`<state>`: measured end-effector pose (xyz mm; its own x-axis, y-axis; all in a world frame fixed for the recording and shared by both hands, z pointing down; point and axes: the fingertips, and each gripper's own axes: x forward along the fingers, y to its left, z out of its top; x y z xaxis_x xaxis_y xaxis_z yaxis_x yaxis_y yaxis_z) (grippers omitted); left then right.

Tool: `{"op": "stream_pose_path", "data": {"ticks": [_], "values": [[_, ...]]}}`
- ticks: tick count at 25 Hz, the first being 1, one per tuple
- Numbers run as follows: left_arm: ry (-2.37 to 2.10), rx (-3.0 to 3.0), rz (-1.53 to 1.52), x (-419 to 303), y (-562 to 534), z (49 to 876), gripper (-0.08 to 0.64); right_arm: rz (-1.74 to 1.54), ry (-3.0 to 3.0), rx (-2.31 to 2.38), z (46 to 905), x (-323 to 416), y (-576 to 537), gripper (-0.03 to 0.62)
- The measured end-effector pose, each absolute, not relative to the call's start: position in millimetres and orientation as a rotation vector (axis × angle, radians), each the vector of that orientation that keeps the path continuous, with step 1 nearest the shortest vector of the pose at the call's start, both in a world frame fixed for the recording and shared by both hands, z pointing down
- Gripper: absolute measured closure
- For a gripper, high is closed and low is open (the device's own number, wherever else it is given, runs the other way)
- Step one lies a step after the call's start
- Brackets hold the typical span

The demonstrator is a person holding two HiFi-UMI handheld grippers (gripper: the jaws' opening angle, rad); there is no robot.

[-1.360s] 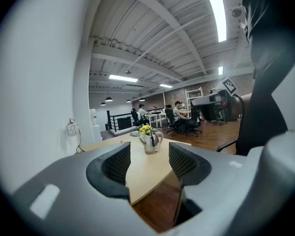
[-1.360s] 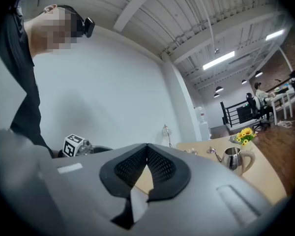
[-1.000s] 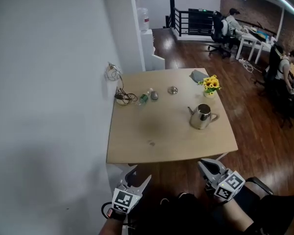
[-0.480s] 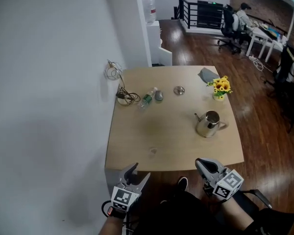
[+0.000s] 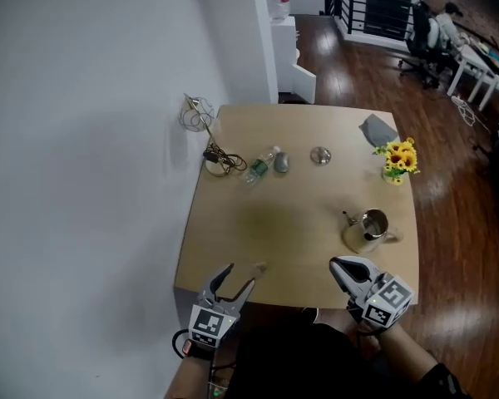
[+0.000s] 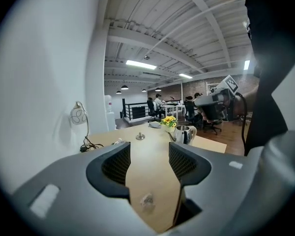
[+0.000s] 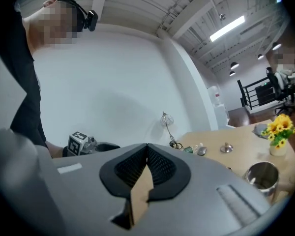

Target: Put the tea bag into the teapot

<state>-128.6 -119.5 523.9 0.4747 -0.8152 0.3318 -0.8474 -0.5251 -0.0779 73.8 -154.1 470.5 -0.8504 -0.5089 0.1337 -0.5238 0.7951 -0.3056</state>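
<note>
A steel teapot (image 5: pixel 368 231) stands open on the wooden table's right side, its round lid (image 5: pixel 320 155) lying apart farther back. A small pale tea bag (image 5: pixel 259 268) lies near the table's front edge. My left gripper (image 5: pixel 239 277) is open just short of that edge, and in the left gripper view the tea bag (image 6: pixel 147 200) lies on the table between and a little beyond its jaws, with the teapot (image 6: pixel 184 134) off to the right. My right gripper (image 5: pixel 338 265) is shut and empty over the front edge, near the teapot (image 7: pixel 263 176).
A pot of yellow flowers (image 5: pixel 397 158) and a grey cloth (image 5: pixel 377 129) sit at the back right. A small bottle (image 5: pixel 260 165), a grey mouse (image 5: pixel 280 163) and cables (image 5: pixel 219 158) lie at the back left by the white wall. Office desks and seated people are beyond.
The view has closed in on the table. Both grippers have come forward to its front edge, the left one arriving at the tea bag. The right jaws stay shut.
</note>
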Motion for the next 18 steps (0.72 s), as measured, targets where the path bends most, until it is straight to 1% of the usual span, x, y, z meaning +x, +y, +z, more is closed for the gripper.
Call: {"op": "stream_pose_path", "data": {"ticks": [8, 12, 18], "values": [[-1.446, 2.606, 0.550, -137.4, -151.3, 530.3, 0.319, 0.579, -2.912, 0.755, 486.1, 36.7, -191.0, 0.578], [-1.393, 2.612, 0.577, -153.5, -164.6, 540.4, 0.319, 0.582, -2.866, 0.716, 502.7, 2.4, -196.2, 0.551], [-1.280, 2.604, 0.689, -169.1, -175.2, 579.2, 0.319, 0.631, -2.752, 0.578, 571.9, -60.2, -193.6, 0.537]]}}
